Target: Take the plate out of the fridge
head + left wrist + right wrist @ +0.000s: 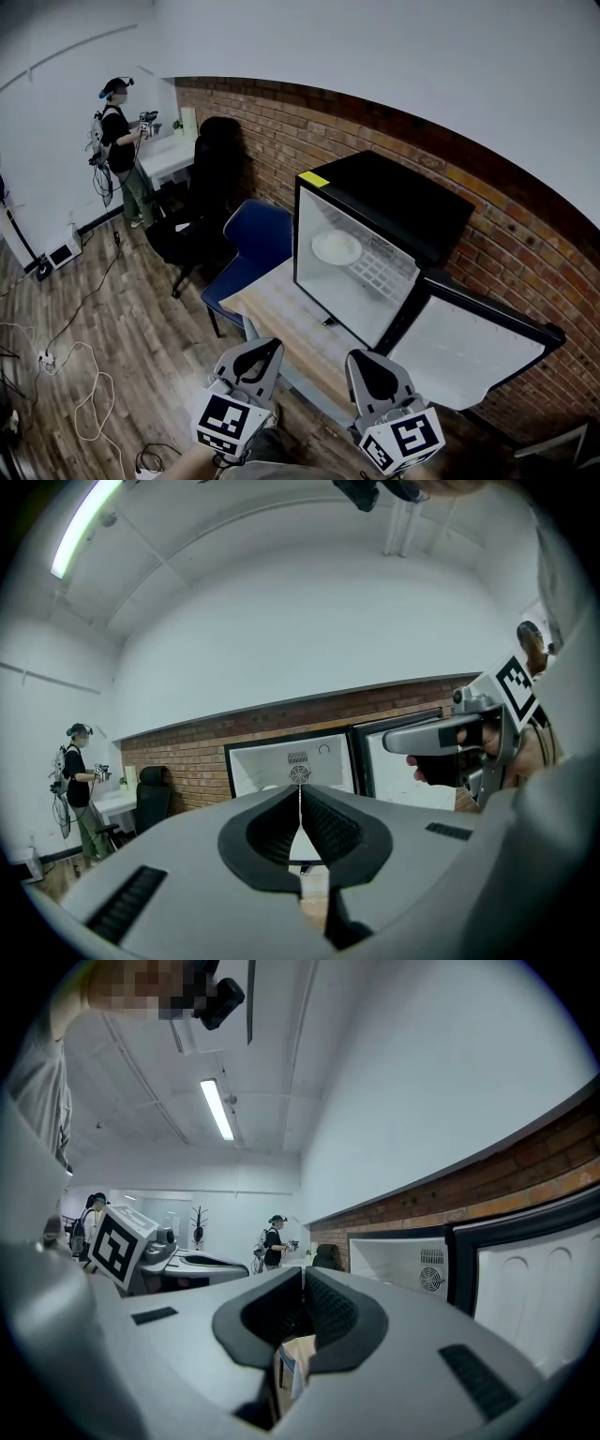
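Head view: left gripper and right gripper side by side, both clamped shut on nothing.
They point about level by the near edge of the wooden table. Beyond them the fridge has its door swung open. The round white plate lies flat at the left end of its wire shelf, well apart from both.

The head view looks steeply down from above and behind the left gripper and right gripper, both close at its bottom edge, onto the open fridge on the bench. Each gripper view rides low on its own gripper and looks level along it: the left faces straight into the fridge, while the right angles leftward past it. All three share the fridge, the brick wall and a distant person.
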Tool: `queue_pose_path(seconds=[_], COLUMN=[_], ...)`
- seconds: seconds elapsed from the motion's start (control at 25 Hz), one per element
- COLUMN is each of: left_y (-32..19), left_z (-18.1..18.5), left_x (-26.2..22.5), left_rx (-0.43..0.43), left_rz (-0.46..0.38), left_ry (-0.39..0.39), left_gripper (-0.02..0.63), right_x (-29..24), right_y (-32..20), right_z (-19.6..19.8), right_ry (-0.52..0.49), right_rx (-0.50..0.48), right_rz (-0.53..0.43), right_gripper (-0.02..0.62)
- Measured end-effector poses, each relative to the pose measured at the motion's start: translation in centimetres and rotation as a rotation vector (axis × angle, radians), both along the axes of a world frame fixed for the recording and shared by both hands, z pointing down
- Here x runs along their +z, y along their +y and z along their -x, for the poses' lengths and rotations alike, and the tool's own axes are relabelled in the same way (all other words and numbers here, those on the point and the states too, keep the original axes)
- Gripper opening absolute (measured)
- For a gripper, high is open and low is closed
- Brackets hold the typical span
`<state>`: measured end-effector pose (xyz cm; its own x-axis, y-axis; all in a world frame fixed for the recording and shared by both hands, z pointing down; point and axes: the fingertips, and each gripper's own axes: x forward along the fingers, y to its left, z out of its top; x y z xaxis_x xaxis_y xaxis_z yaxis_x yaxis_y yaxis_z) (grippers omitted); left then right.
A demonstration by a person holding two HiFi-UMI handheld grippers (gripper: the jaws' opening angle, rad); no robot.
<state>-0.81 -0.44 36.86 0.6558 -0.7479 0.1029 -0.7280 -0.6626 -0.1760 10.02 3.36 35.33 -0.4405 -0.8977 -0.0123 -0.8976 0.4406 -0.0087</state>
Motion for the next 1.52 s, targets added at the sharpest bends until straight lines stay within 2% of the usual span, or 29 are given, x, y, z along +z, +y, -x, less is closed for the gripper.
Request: queue_pose_path(seconds=[0.56,0.92,1.12,1.36,1.52], left_y=[-11.2,-19.3,-23.1,-27.0,-28.4], left_z=[0.0,-1.0,-1.8,-2.3,-2.9], left_x=[0.1,0.7,1.3,2.0,3.1], left_rx=[0.073,0.142,0.195,0.235,0.273], left_rz=[0.083,0.188,0.292,0.384,0.457], left_ry=[0.008,0.088,0.175,0.326,0.382], left_gripper=[0.020,0.020,0.020,0.021,0.036], right_x=[-0.6,-0.8,-0.7,-0.5,-0.4], right_y=[-10.5,-17.6,-20.9,-23.7,-24.7], right_z=[0.7,0.5,0.3,0.3,0.3], right_ry=[0.000,0.017,0.020,0.027,0.032], right_rx=[0.060,0.127,0.170,0.226,0.262], right_rz=[0.048,0.072,0.076,0.066,0.066], right_gripper=[0.032,0.032,0.032,0.032,0.032])
